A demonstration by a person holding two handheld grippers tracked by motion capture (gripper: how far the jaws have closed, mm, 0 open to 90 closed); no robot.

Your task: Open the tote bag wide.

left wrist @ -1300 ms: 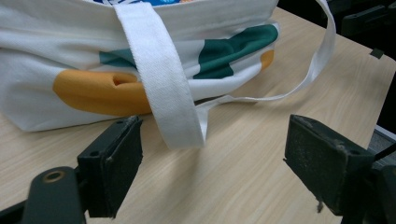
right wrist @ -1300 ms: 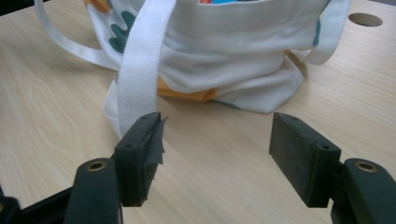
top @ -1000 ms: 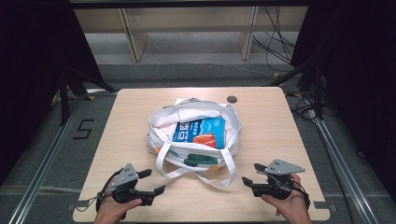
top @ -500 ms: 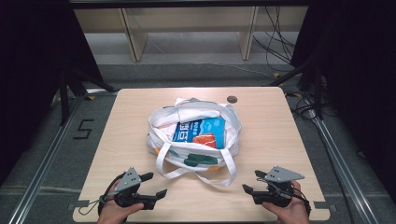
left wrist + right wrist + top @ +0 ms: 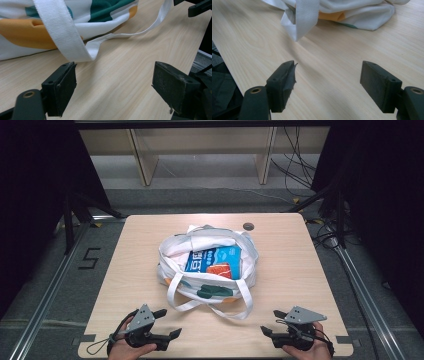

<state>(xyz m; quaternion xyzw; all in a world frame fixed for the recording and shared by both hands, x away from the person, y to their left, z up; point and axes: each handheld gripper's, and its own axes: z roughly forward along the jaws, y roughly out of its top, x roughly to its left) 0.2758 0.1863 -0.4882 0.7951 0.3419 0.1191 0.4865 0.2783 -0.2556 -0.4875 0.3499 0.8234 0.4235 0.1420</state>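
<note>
A white tote bag [image 5: 207,265] with green and orange patches lies open in the middle of the wooden table [image 5: 310,270]. A blue and orange package [image 5: 215,261] shows inside it. Its white straps [image 5: 210,306] loop toward the front edge. My left gripper [image 5: 169,322] is open at the front left, just short of the strap [image 5: 62,32]; its jaws [image 5: 116,87] hold nothing. At the front right my right gripper [image 5: 270,322] is open too. Its jaws [image 5: 327,85] stand empty over bare wood, with a strap fold [image 5: 305,17] and the bag [image 5: 362,12] beyond.
A small dark round disc [image 5: 248,226] sits near the table's far edge. Wooden shelving [image 5: 200,145] and cables [image 5: 295,175] lie beyond the table. Black stand legs [image 5: 75,205] flank both sides. A "5" [image 5: 89,258] is marked on the floor at left.
Both grippers have drawn back toward the table's front edge, the right one more than the left. Both stay open; the bag has not moved.
</note>
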